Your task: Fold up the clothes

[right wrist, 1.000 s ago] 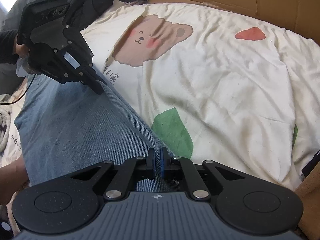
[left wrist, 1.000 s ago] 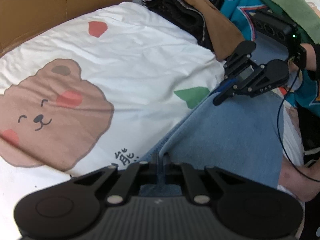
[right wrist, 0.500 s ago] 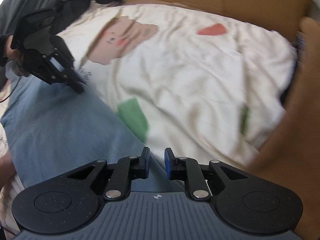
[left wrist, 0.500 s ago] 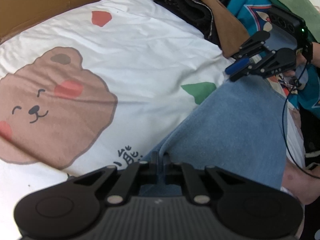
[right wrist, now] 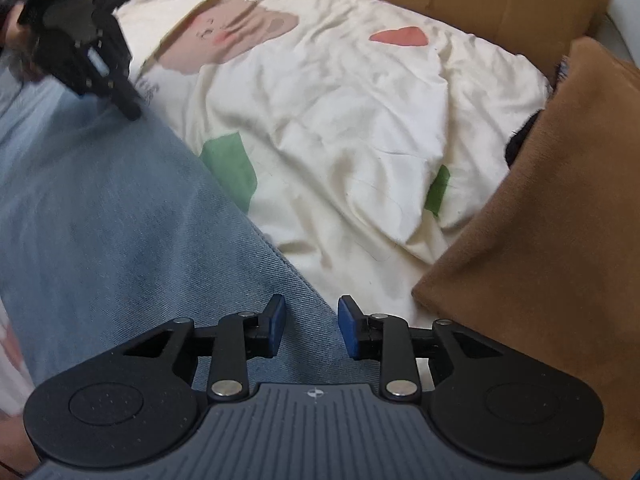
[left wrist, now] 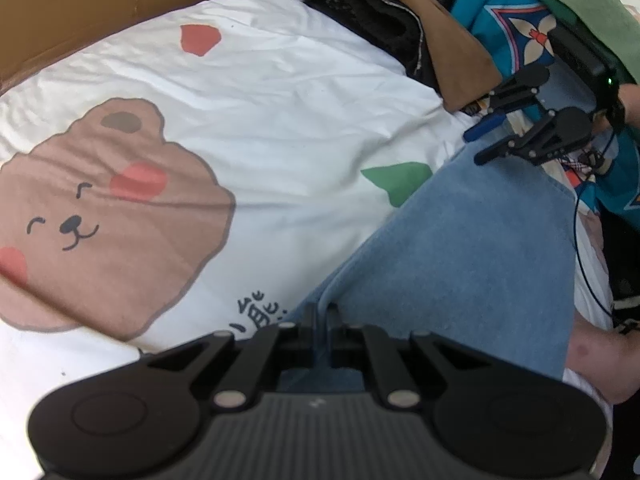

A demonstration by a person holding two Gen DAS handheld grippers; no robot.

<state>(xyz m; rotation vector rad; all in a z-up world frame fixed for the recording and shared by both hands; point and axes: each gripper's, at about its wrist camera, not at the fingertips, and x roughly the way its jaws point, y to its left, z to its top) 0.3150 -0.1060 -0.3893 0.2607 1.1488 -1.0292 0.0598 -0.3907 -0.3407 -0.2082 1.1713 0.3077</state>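
- Jeans [left wrist: 480, 248] lie flat on a white bear-print sheet [left wrist: 280, 92], one long folded edge running diagonally across it
- Left gripper [left wrist: 322, 320]: clenched on the jeans' edge, denim pinched between the closed jaws
- Right gripper [right wrist: 311, 326]: released; jaws have just been opening, blue pads [right wrist: 276, 320] apart, denim below the gap but not pressed
- From the left wrist view the right gripper [left wrist: 482, 146] hangs just over the far corner of the jeans, jaws parted
- Brown cloth [right wrist: 552, 208] just right of the right gripper, overlapping the sheet
- Cardboard [right wrist: 480, 4] along the sheet's far side
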